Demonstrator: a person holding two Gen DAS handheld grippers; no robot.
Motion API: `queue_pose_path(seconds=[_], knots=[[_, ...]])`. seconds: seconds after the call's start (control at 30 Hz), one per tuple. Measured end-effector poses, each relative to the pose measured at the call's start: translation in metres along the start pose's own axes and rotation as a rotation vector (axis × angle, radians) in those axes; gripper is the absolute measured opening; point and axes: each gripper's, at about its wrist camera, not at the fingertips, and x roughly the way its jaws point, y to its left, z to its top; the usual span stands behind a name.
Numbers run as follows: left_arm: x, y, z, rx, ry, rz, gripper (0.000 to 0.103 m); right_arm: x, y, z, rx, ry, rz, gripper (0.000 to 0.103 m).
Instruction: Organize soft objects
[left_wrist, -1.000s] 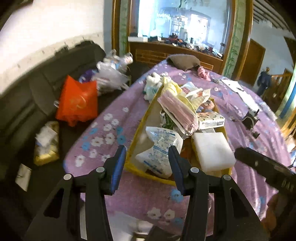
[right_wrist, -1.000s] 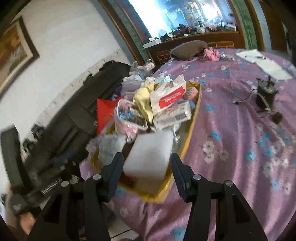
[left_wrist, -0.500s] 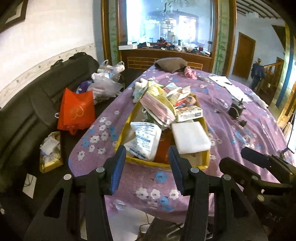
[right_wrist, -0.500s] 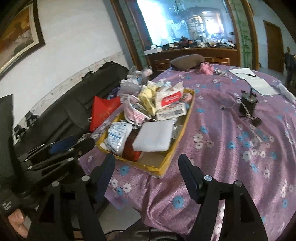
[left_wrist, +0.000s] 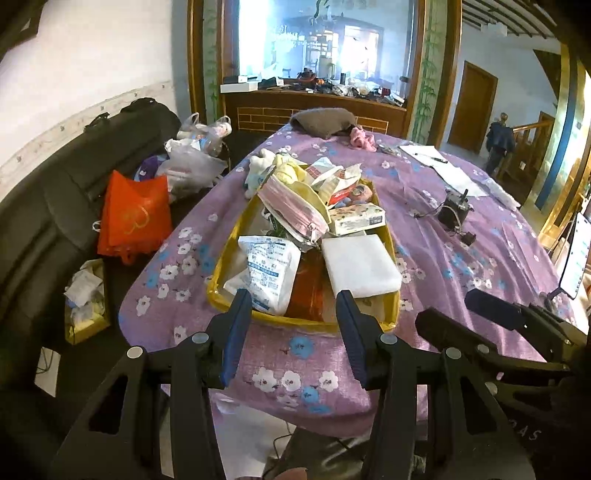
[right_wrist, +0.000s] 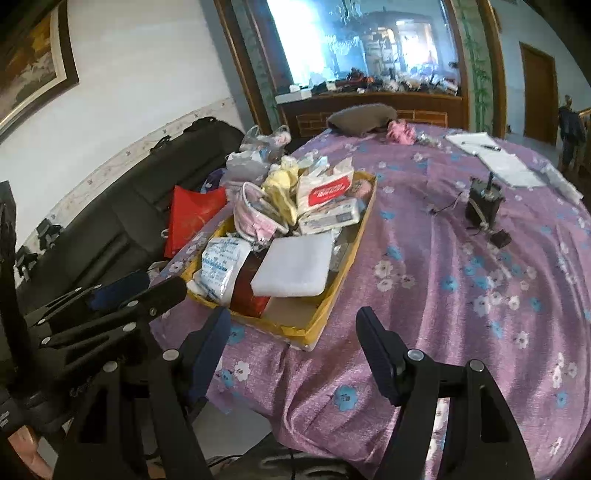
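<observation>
Nearest, left gripper (left_wrist: 293, 306) open, nothing between its jaws; right gripper (right_wrist: 295, 325) spread wider, likewise empty. Just beyond, on the purple flowered tablecloth (right_wrist: 461, 280) – a yellow tray (left_wrist: 295, 322) heaped with soft goods: white foam block (left_wrist: 360, 264) and printed white packet (left_wrist: 271, 273) in front, pink mask pack (left_wrist: 295, 210) behind. Farther off, brown cushion (left_wrist: 323, 122) at the far edge.

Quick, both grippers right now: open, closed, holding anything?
Left gripper: open, empty, short of the yellow tray.
Right gripper: open wide, empty, also short of the tray.
</observation>
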Motion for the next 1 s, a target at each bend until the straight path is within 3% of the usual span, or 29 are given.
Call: queue_pose_path(seconds=[0.4, 0.67, 1.0], knots=[[0.034, 0.005, 0.005, -0.03, 0.088, 0.029, 0.048, 0.024, -0.016, 0.005, 0.045, 0.044, 0.005, 0.07], [0.038, 0.007, 0.013, -0.02, 0.047, 0.068, 0.048, 0.033, -0.02, 0.02, 0.048, 0.046, 0.021, 0.07], [0.039, 0.01, 0.016, -0.015, 0.051, 0.079, 0.048, 0.036, -0.012, 0.022, 0.019, 0.046, 0.003, 0.07]])
